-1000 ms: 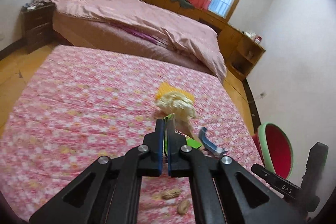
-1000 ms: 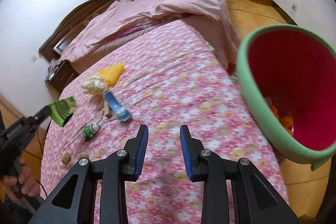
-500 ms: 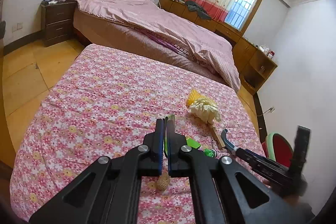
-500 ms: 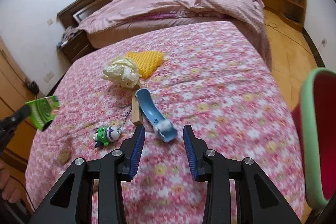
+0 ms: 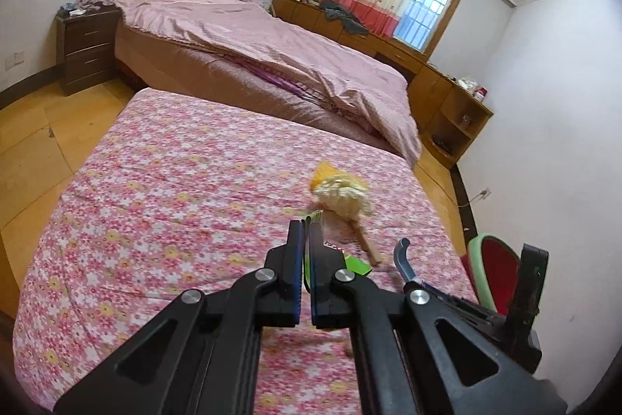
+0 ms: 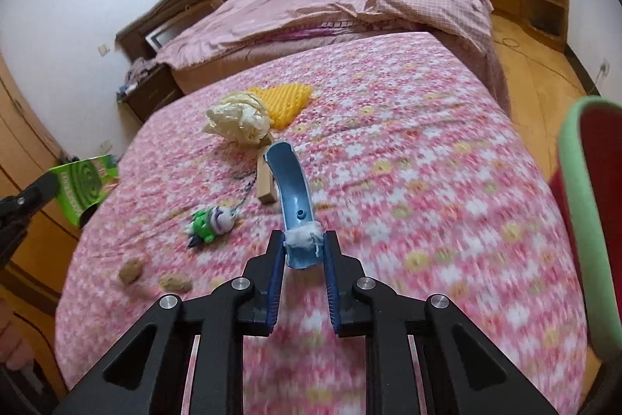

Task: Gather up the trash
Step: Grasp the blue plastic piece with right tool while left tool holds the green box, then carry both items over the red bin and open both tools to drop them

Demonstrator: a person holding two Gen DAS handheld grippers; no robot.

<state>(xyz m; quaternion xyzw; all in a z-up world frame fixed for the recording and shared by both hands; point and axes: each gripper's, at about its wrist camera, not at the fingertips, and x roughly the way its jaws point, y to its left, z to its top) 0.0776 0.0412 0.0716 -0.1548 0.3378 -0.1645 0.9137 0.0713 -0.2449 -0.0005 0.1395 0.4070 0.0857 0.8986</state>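
My left gripper is shut on a flat green wrapper, held above the flowered bedspread. My right gripper has closed on the near end of a curved blue plastic piece, which also shows in the left wrist view. A crumpled cream bag, a yellow textured mat, a wooden stick, a small green toy on a chain and two peanut shells lie on the bedspread. The red bin with a green rim is at the right.
A bed with a pink quilt stands behind the flowered surface. A dark nightstand is at the far left and wooden cabinets line the right wall. Wood floor lies to the left.
My right gripper swung away from the bin to the blue plastic piece and closed on its near end. My left gripper kept the green wrapper and drew back and higher.
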